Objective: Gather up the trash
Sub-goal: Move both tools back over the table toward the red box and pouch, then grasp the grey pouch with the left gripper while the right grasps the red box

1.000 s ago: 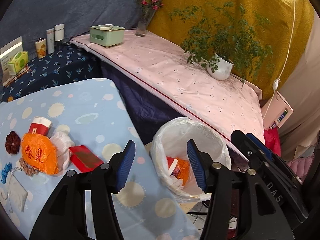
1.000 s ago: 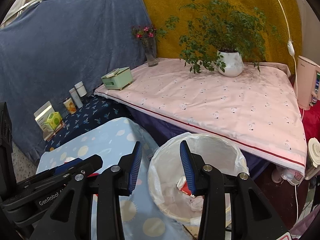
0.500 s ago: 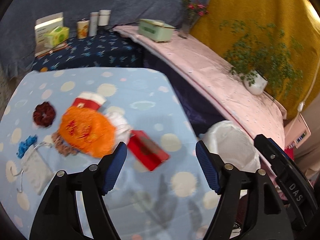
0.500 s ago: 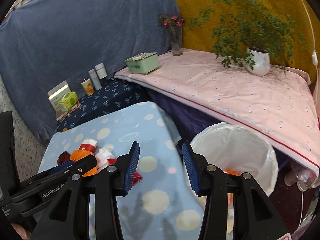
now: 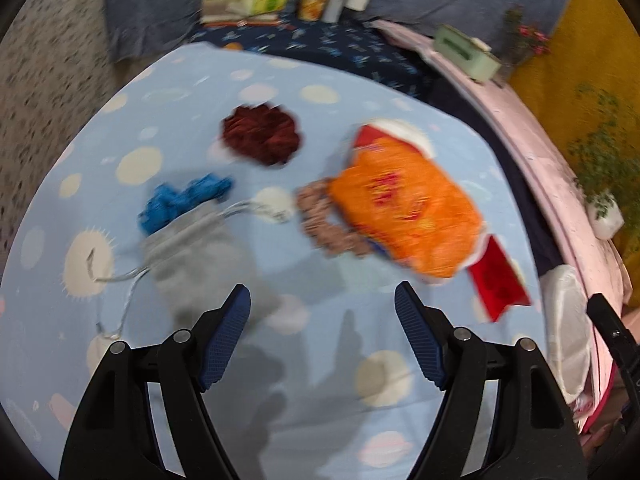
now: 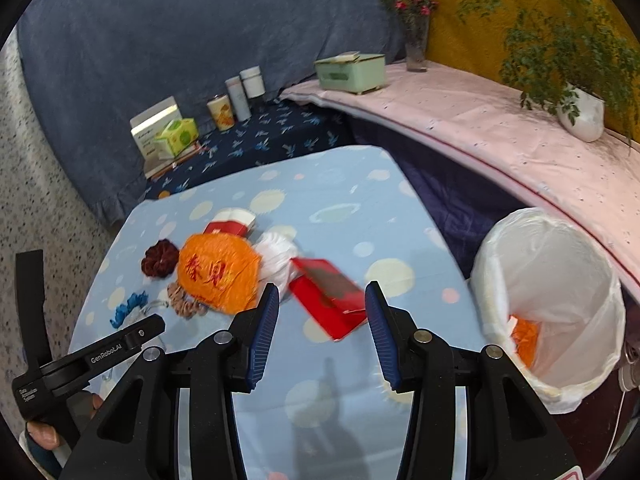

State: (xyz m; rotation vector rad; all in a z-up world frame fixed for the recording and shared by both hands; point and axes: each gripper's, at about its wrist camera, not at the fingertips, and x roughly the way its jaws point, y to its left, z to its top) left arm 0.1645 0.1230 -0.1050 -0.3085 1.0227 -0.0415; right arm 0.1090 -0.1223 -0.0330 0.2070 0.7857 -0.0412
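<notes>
Orange trash already lies in the bin (image 6: 552, 280); the orange bag (image 6: 218, 274), red box (image 6: 328, 300) and cup (image 6: 232, 220) remain on the bench (image 6: 360, 200). Both claws, left (image 5: 322, 330) and right (image 6: 318, 328), gape wide, empty.

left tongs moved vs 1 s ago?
Yes. The left tongs swung left, off the lined trash bin at the view's right edge, and over the blue tablecloth toward the orange bag.

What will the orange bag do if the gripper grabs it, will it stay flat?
Probably not. The orange bag looks like thin, crinkled plastic, so it would likely crumple and droop. It seems light, and might slide on the cloth when pushed. It should not roll.
</notes>
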